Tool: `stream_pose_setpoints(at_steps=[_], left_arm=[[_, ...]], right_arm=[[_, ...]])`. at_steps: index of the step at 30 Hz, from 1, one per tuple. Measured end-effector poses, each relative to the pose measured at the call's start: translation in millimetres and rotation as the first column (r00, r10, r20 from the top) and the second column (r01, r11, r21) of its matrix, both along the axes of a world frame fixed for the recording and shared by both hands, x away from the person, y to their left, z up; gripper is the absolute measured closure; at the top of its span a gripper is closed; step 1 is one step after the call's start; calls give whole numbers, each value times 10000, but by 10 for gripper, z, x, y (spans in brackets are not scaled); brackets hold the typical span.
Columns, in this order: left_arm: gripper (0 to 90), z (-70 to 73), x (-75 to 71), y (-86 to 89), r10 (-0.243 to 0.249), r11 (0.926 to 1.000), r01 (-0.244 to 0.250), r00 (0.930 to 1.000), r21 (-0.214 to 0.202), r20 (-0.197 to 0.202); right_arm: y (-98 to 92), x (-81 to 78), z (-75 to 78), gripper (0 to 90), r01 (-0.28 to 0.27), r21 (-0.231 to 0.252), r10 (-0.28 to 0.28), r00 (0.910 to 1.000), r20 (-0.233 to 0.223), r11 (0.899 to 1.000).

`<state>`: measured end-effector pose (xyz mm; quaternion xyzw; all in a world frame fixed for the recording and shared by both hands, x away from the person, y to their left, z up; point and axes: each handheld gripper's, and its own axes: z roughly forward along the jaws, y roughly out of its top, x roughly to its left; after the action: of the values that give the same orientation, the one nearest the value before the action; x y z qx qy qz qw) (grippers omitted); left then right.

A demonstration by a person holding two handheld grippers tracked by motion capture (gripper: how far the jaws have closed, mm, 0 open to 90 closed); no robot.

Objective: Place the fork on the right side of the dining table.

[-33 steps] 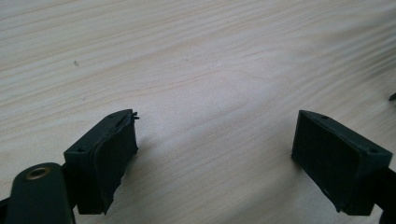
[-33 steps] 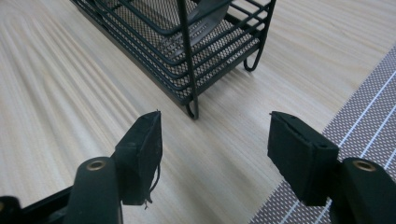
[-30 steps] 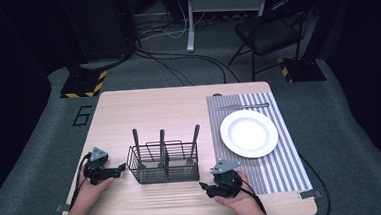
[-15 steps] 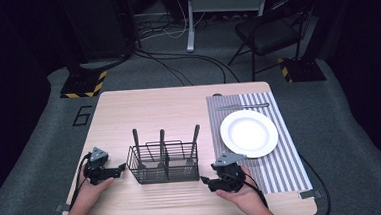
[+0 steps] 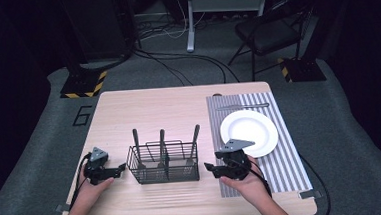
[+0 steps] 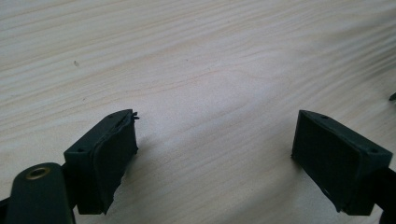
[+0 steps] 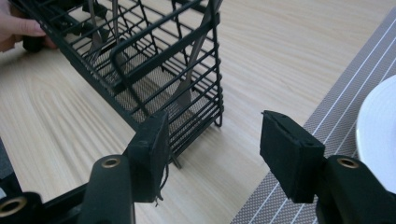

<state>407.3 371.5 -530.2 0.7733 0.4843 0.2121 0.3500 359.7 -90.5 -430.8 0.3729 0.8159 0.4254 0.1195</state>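
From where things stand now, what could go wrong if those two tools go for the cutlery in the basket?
The basket is light wire and stands free, so pulling a utensil may tip or drag it. The right tool, open, sits close to the plate; a careless swing could knock it. The left tool is also open beside the basket and might snag its wires.

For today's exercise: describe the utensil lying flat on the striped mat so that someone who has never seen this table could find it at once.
Start at the striped placemat on the table's right side. Beyond the white plate, near the mat's far edge, lies a slim silver utensil. It alone lies flat; the other utensils stand upright in the black wire caddy.
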Motion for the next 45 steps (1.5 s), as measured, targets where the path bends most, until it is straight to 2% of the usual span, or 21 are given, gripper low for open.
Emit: stream_pose_setpoints(at_steps=[6,15,21,24,32,37,45], left_arm=[[137,0,0,0,2,10000,-2,10000,3,1],[137,0,0,0,-1,10000,1,10000,5,1],[138,0,0,0,-2,10000,2,10000,5,2],[137,0,0,0,-9,10000,9,10000,25,3],[137,0,0,0,-3,10000,3,10000,17,-1],[137,0,0,0,-5,10000,5,10000,20,0],[137,0,0,0,-4,10000,4,10000,18,-1]], right_arm=[[-31,75,123,454,163,153,-165,9998,105,9997],[-9,201,277,472,126,187,-131,9996,250,9997],[28,281,370,481,85,413,-95,9997,226,9991],[50,318,403,517,9,574,-22,9998,222,9983],[129,415,461,508,-53,572,29,9992,405,9983],[174,473,510,535,-238,584,202,9980,606,9980],[246,577,554,534,-221,655,189,9986,489,9976]])
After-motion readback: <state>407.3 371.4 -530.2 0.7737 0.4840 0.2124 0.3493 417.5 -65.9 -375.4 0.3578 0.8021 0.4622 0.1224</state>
